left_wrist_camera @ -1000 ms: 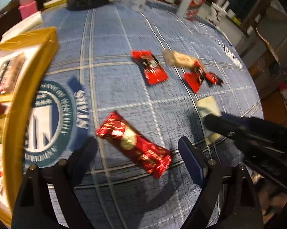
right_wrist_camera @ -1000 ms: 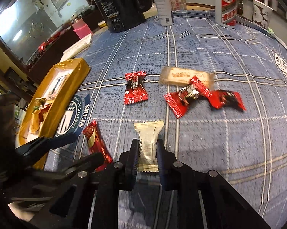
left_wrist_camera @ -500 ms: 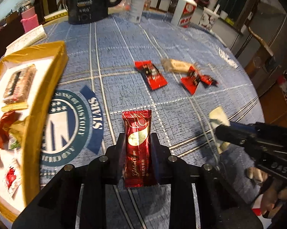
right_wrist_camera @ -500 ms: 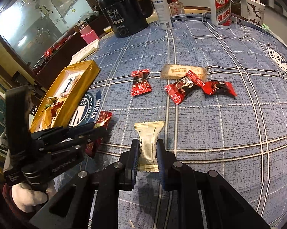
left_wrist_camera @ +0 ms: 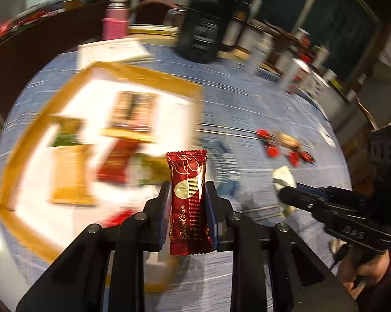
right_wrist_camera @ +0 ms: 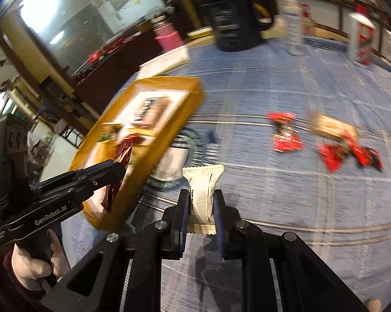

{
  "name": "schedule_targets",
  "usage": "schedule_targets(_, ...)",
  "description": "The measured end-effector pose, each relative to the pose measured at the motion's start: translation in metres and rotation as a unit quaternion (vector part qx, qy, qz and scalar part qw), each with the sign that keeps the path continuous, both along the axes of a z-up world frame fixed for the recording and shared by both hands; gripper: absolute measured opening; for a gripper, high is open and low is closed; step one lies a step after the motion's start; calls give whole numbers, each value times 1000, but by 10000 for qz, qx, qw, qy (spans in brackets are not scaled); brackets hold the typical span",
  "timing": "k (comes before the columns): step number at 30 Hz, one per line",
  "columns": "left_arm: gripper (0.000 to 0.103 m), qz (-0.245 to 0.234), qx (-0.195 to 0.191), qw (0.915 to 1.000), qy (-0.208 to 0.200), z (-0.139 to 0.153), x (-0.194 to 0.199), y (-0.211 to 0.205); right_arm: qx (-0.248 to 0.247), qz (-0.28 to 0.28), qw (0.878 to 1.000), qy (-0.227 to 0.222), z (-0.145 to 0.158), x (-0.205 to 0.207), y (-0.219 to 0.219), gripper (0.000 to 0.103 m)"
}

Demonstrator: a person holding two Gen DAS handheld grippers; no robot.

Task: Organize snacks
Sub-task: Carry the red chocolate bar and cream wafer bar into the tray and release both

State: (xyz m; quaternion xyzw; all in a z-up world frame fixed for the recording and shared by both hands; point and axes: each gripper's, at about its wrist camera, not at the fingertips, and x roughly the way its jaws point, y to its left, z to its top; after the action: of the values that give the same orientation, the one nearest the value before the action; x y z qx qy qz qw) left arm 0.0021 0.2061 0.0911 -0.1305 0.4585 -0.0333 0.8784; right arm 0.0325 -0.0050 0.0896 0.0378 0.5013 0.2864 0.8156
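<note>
My left gripper [left_wrist_camera: 188, 189] is shut on a dark red gold-printed snack bar [left_wrist_camera: 188, 202] and holds it in the air above the near edge of the gold tray [left_wrist_camera: 26, 140], which has several snacks in it. My right gripper [right_wrist_camera: 201, 202] is shut on a cream-white snack packet [right_wrist_camera: 202, 195], lifted above the blue cloth. In the right wrist view the left gripper [right_wrist_camera: 117, 167] with the red bar [right_wrist_camera: 122, 153] hangs over the gold tray [right_wrist_camera: 153, 150]. Red snacks [right_wrist_camera: 286, 135] and a beige packet [right_wrist_camera: 328, 127] lie on the cloth.
A black kettle [right_wrist_camera: 234, 18], a spray bottle [right_wrist_camera: 294, 20], a white and red bottle [right_wrist_camera: 361, 39] and a pink bottle [left_wrist_camera: 114, 23] stand at the table's far side. A white flat box [left_wrist_camera: 109, 52] lies behind the tray.
My left gripper closed on the red bar, lifted it and swung left over the gold tray. My right gripper lifted the cream packet and moved left toward the tray.
</note>
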Motion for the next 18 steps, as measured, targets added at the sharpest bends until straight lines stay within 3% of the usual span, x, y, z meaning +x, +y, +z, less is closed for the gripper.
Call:
schedule_targets(8, 23, 684, 326, 9962, 429, -25, -11, 89, 23, 730, 9973, 117, 2, -8, 104, 18)
schedule_targets(13, 23, 718, 181, 9954, 604, -40, -12, 109, -143, 1018, 9943, 278, -16, -14, 151, 18)
schedule_targets(18, 27, 727, 10, 9957, 578, -40, -13, 122, -281, 1035, 9938, 295, -30, -13, 172, 18)
